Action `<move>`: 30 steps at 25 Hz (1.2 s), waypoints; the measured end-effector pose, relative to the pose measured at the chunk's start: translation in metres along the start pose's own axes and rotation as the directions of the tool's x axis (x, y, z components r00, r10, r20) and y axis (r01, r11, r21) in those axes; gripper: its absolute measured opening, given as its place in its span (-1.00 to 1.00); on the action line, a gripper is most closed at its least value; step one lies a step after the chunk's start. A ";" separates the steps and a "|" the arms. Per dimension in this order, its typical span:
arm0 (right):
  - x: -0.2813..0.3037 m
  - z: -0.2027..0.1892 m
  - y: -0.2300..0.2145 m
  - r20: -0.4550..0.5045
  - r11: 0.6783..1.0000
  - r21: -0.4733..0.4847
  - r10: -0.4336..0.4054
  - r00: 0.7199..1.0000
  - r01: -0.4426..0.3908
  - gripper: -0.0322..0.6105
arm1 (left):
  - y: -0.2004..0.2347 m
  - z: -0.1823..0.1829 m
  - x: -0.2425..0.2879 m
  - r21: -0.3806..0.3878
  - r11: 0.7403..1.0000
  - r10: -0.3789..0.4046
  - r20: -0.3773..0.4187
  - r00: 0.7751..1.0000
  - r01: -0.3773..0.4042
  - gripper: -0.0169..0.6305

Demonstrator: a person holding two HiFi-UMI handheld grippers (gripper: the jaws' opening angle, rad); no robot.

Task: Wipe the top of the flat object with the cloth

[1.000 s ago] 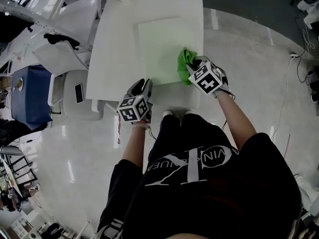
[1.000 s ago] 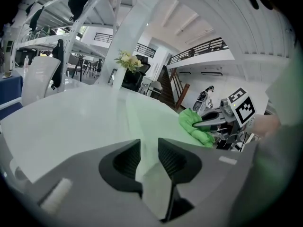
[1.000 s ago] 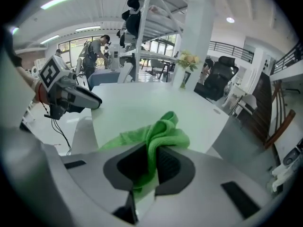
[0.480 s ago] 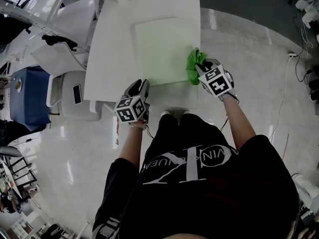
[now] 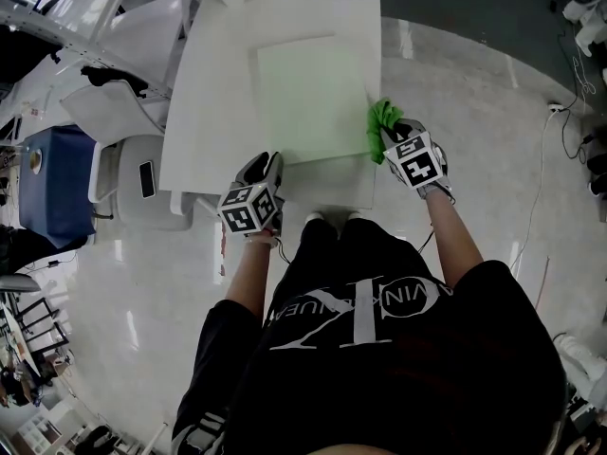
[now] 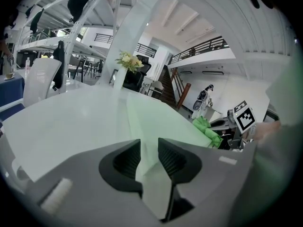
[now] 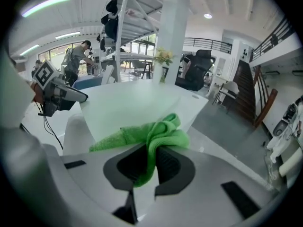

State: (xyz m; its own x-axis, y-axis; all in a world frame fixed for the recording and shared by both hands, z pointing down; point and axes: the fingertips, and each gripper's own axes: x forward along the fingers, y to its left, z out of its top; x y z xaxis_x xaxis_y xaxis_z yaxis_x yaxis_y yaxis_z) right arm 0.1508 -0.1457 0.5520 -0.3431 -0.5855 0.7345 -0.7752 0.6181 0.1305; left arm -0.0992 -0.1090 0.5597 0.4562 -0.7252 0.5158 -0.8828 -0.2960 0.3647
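Flat object (image 5: 308,98), a pale green sheet, lies square on a white table (image 5: 213,83) as a standing person works over it with a hand-held gripper in each hand. At left, the left gripper (image 5: 270,166) sits low at the sheet's near left corner. Its jaws stand a little apart and clamp nothing, and the green surface shows through the gap between them. Whether its tips press on the corner cannot be told. Across the middle, the flat object looks bare from its near edge to its far edge. At right, the bunched green cloth (image 5: 382,126) rests against the sheet's right edge near the near right corner, close to the table's own right edge and mostly off the sheet. The right gripper (image 5: 391,140) has its jaws pinched on a fold of that cloth, with the rest spilling forward of the pads.

Judged from this layout, a stroke is at its right-hand limit. Doing the step well probably means carrying the cloth back leftward over the sheet with even downward pressure. Each pass should overlap the last and work toward the far edge. The left gripper should bear on its corner so the light sheet cannot slide or lift, and the pinch on the cloth should stay firm.
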 end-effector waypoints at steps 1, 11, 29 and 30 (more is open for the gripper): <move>0.001 -0.002 -0.001 0.000 1.000 0.014 -0.002 1.000 0.002 -0.77 | 0.000 0.000 0.000 0.000 1.000 0.001 0.001 1.000 -0.001 -0.56; -0.005 -0.013 -0.020 -0.025 0.996 0.047 -0.072 0.997 0.073 -0.77 | 0.004 0.006 -0.004 0.017 0.999 -0.049 0.032 0.998 0.048 -0.56; -0.043 0.117 -0.043 0.352 0.991 0.094 -0.118 0.929 0.091 -0.77 | 0.028 0.112 -0.021 0.136 0.988 0.027 0.299 0.954 -0.070 -0.91; -0.045 0.125 -0.041 0.372 0.992 0.092 -0.116 0.921 0.087 -0.77 | 0.028 0.119 -0.023 0.144 0.987 0.027 0.316 0.948 -0.076 -0.91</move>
State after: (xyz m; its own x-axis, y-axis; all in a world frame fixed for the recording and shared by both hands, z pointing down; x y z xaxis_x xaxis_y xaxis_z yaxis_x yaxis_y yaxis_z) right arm 0.1318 -0.2107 0.4305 -0.4237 -0.8058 0.4137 -0.8477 0.5137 0.1324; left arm -0.1471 -0.1745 0.4661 0.3732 -0.8924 0.2539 -0.9219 -0.3260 0.2091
